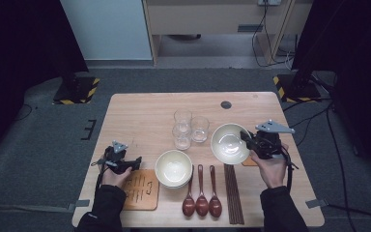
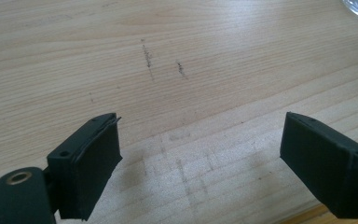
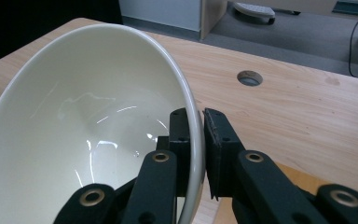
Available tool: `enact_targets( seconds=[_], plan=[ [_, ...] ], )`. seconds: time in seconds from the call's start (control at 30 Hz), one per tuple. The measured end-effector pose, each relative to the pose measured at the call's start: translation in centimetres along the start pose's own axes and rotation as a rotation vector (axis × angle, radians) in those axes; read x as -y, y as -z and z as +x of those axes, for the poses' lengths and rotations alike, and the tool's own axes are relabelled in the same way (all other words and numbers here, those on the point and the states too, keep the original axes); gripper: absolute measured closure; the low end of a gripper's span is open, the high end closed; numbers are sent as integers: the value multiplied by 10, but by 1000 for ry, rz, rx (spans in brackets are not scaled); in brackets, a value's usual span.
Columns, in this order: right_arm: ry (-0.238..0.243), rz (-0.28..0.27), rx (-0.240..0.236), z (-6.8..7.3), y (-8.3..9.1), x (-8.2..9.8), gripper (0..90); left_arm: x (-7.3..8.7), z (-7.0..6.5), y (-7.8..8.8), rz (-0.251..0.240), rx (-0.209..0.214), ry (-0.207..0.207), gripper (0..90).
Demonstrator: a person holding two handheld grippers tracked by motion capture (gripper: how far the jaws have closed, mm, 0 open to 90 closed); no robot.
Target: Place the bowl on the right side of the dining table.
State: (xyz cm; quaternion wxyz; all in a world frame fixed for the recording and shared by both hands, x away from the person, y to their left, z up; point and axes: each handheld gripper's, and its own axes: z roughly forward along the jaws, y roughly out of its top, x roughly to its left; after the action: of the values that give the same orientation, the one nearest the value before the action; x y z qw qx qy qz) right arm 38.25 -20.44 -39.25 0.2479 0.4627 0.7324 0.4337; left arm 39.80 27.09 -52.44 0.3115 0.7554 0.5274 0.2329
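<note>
My right gripper (image 1: 247, 139) is shut on the rim of a cream bowl (image 1: 229, 143), holding it tilted above the table to the right of the glasses. In the right gripper view the bowl (image 3: 88, 121) looms at the left, its rim pinched between the two black jaws of the right gripper (image 3: 200, 135). My left gripper (image 1: 134, 163) rests near the table's left edge, jaws open. In the left gripper view the left gripper (image 2: 200, 154) stands wide over bare wood with nothing between its fingers.
A stack of cream bowls (image 1: 173, 167) sits at centre front. Three glasses (image 1: 189, 127) stand behind it. Three dark wooden spoons (image 1: 202, 193) and chopsticks (image 1: 234, 193) lie at the front. A wooden coaster (image 1: 140, 189) lies front left, another (image 1: 249, 162) under the right hand.
</note>
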Motion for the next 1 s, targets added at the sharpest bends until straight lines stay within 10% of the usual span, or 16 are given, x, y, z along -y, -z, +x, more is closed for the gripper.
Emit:
enact_targets(
  seconds=[1.0],
  plan=[
    [-102,33,126,-57,-2,23,825,9,8,-9,17,6,24,37]
  ],
)
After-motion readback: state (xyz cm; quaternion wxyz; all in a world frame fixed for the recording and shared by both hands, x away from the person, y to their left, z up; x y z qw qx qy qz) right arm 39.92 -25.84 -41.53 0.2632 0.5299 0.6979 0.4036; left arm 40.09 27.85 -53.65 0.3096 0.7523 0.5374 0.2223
